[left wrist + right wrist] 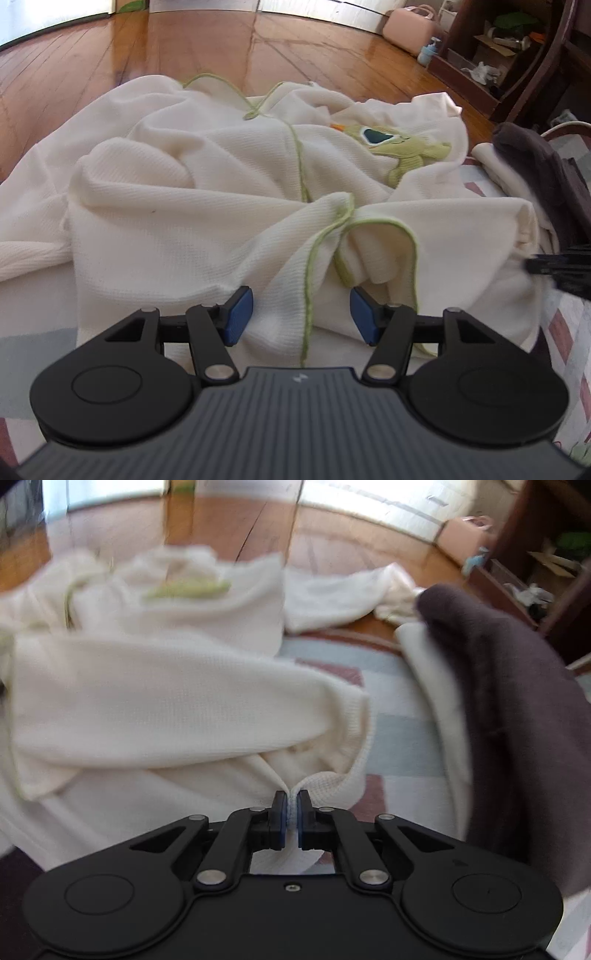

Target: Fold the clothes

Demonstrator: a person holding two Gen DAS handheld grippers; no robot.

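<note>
A cream knit garment (192,206) with green trim and a green animal patch (402,147) lies crumpled on a patterned rug. My left gripper (301,314) is open, its blue pads (240,314) on either side of a green-edged fold, touching nothing I can confirm. In the right wrist view the same cream garment (166,701) is blurred. My right gripper (291,819) is shut on a pinch of its cream fabric near a ribbed edge. The right gripper's black tip (561,267) shows at the right edge of the left wrist view.
A dark grey-brown garment (517,720) over a cream piece lies at the right, also seen in the left wrist view (535,166). A checked rug (399,738) lies under the clothes. Wooden floor (221,44), a pink case (410,27) and a dark wooden shelf (517,48) lie beyond.
</note>
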